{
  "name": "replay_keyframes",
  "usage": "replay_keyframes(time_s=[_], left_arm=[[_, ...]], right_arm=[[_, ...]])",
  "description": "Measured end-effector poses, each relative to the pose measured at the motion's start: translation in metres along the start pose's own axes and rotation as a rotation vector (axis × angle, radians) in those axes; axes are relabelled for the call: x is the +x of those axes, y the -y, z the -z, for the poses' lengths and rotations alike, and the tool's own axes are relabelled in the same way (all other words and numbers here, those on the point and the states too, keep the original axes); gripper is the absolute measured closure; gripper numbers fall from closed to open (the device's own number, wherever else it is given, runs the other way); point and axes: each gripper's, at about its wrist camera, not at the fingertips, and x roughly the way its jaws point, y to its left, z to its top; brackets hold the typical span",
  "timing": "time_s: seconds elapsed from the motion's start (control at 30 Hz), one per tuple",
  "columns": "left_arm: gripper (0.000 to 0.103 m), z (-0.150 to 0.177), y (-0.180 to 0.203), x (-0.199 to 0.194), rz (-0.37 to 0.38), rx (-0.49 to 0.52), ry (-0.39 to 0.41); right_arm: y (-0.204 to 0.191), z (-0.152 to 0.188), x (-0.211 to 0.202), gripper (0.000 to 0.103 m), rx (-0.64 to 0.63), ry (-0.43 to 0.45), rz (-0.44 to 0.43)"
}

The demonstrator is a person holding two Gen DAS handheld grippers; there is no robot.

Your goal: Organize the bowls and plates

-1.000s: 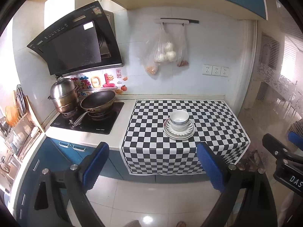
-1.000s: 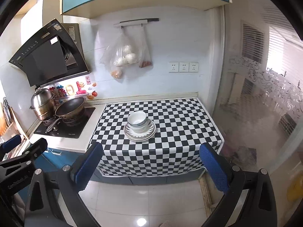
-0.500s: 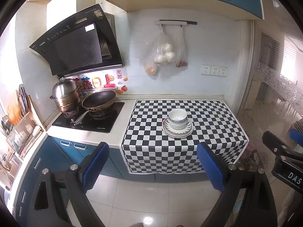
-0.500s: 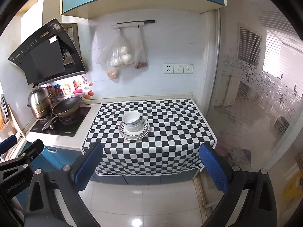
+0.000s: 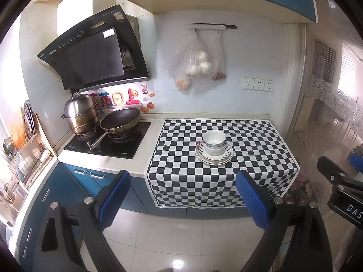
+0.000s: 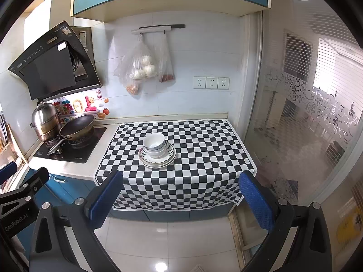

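Since the earlier frames both cameras have drawn back and up from the counter: the crockery stack sits smaller and lower in both views; nothing on the tabletop has shifted

Stack: bowls (image 5: 214,144) nested on plates (image 5: 214,156), near the middle of the checkered cloth (image 5: 249,140), which serves as landmark. Count: two bowls clearly, perhaps a third under them; at least two plates, by the doubled rim; exact number not resolvable

Left gripper (image 5: 181,201): fingers spread wide, holding nothing. Right gripper (image 6: 180,201): fingers likewise wide apart, empty. Both hang over the floor, off the front edge of the cloth, well apart from the stack

Key relation: the stack lies ahead of and beyond both finger pairs. In the left view it is ahead and a little to the right; in the right view ahead and a little to the left, so it lies between the two grippers, neither plainly nearer. Stack is round, no long axis; its axis is vertical

Judgement: a single neat pile fits either sorted crockery with the grippers backed off, or a pile waiting to be sorted; the views cannot settle which
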Motion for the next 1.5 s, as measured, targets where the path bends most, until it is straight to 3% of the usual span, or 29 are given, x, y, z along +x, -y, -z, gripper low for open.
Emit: replay_keyframes(time_s=[1.5], left_arm=[[0.008, -0.006, 0.002, 0.005, -0.01, 0.022, 0.014]], right_arm=[[-0.001, -0.001, 0.018, 0.0, -0.013, -0.003, -0.009]])
